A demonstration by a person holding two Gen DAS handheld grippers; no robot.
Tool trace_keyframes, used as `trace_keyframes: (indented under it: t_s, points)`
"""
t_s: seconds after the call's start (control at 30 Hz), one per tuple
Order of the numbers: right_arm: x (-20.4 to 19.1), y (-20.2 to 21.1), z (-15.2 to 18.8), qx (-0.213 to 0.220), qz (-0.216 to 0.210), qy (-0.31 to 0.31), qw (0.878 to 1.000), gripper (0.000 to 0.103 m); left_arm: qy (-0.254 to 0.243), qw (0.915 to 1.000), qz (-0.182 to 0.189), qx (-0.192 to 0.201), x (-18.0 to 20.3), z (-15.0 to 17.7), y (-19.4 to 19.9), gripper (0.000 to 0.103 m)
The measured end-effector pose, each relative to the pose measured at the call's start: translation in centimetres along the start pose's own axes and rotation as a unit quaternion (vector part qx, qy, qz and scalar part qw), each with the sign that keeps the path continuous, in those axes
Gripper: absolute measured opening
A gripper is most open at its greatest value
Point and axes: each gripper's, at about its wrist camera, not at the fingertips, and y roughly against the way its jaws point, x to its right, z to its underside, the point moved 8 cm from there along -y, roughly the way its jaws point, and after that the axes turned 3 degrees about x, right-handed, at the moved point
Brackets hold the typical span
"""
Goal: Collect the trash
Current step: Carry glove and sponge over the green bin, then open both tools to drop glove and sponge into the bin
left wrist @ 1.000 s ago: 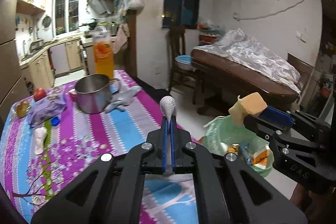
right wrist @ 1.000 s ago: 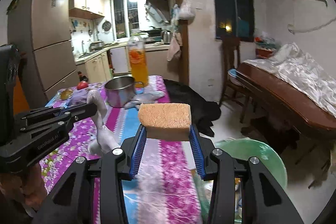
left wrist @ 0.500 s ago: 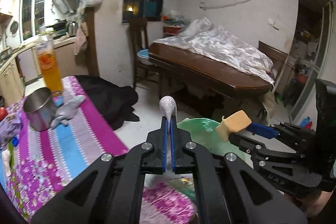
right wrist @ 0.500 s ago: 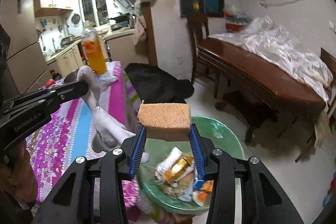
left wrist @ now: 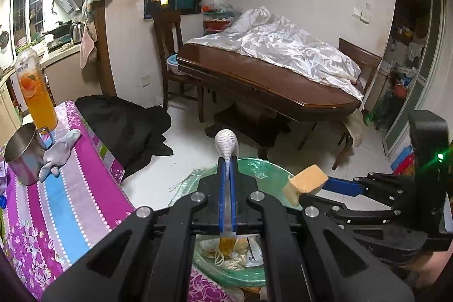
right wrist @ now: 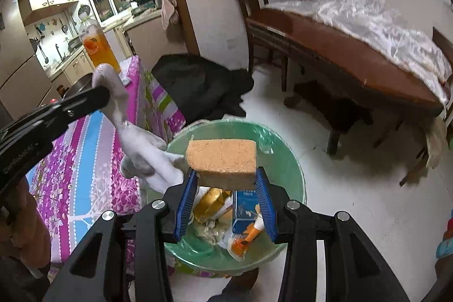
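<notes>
Sponge [right wrist: 222, 162] lies crosswise in the right gripper [right wrist: 225, 183], long axis level

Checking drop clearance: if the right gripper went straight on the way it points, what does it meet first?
Likely the trash in the green plastic-lined bin: the right gripper, shut on the tan rectangular sponge, points down into it, toward the blue carton. Depth unclear.
</notes>
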Motion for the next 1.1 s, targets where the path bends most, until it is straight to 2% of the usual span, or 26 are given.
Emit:
trace_keyframes:
  t_s: [0.13, 0.33, 0.57, 0.9, 0.93, 0.97, 1.03, 1.07, 1.1]
  points:
    - [1.0, -1.5, 0.4, -0.035, 0.0, -0.005, 0.999, 0.043, -0.005, 1.0, 0.0, -0.005, 0.6, -0.1, -0.5, 0.001]
    - [1.5, -2.4, 0.6, -0.055, -0.004, -0.015, 0.998, 0.043, -0.014, 0.9998, -0.003, -0.012, 1.3, -0.3, -1.5, 0.001]
    - [1.7, -3.1, 0.9, -0.063, -0.004, -0.015, 0.998, 0.043, -0.015, 0.9994, 0.003, -0.03, 1.5, 0.2, -2.9, 0.001]
    - [1.7, -3.5, 0.8, -0.062, -0.005, -0.013, 0.998, 0.043, -0.01, 0.9993, -0.002, -0.036, 1.1, 0.4, -3.6, 0.002]
    - [1.7, -3.5, 0.8, -0.062, -0.005, -0.013, 0.998, 0.044, -0.01, 0.9993, -0.004, -0.037, 1.0, 0.4, -3.7, 0.002]
    - [1.7, -3.6, 0.8, -0.06, -0.004, -0.013, 0.998, 0.05, -0.01, 0.9992, -0.007, -0.039, 0.9, 0.4, -3.8, 0.004]
    - [1.9, -3.5, 0.7, -0.053, -0.003, -0.017, 0.998, 0.065, -0.009, 0.9988, -0.01, -0.047, 0.6, 0.5, -4.2, 0.033]
    - [2.1, -3.4, 0.6, -0.048, -0.001, -0.021, 0.999, 0.066, -0.007, 0.999, -0.015, -0.043, 0.3, 0.5, -4.2, 0.065]
    - [2.2, -3.3, 0.7, -0.047, -0.003, -0.024, 0.999, 0.066, -0.008, 0.9991, -0.019, -0.036, 0.1, 0.4, -4.1, 0.078]
